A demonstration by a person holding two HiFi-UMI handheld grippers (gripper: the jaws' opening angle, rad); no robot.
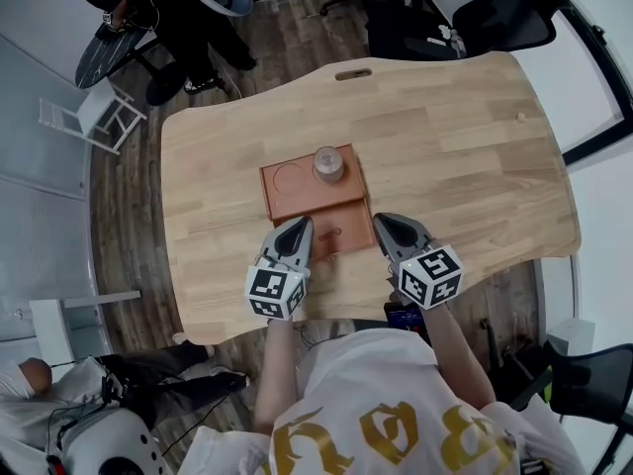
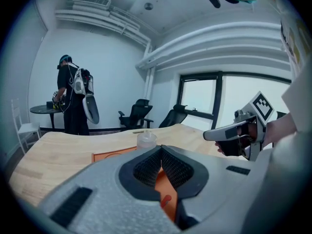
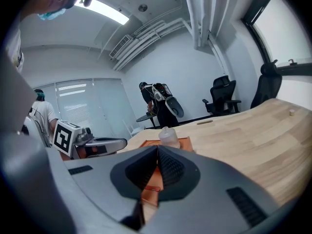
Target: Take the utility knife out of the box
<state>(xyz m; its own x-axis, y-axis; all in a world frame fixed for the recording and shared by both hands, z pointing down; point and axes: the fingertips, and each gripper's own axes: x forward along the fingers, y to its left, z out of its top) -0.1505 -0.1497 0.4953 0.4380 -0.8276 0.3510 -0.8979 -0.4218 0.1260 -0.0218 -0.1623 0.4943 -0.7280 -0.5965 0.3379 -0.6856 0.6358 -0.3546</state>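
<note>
An orange-brown box (image 1: 297,198) lies in the middle of the wooden table (image 1: 455,146). Its far part has a round recess and a clear lidded jar (image 1: 328,164). In its near compartment lies a small orange tool (image 1: 333,234), apparently the utility knife, also seen low between the jaws as an orange tool (image 2: 166,200) in the left gripper view. My left gripper (image 1: 300,224) hovers over the box's near left corner, jaws shut and empty. My right gripper (image 1: 381,220) is just off the box's near right corner, jaws shut and empty. Each gripper view shows the other: the right gripper (image 2: 214,134) and the left gripper (image 3: 119,142).
Beyond the table's far end, a person in black (image 2: 73,101) stands at a small round table. Office chairs (image 1: 504,13) stand at the far right and a white folding chair (image 1: 99,115) at the left. The table's near edge runs just under my grippers.
</note>
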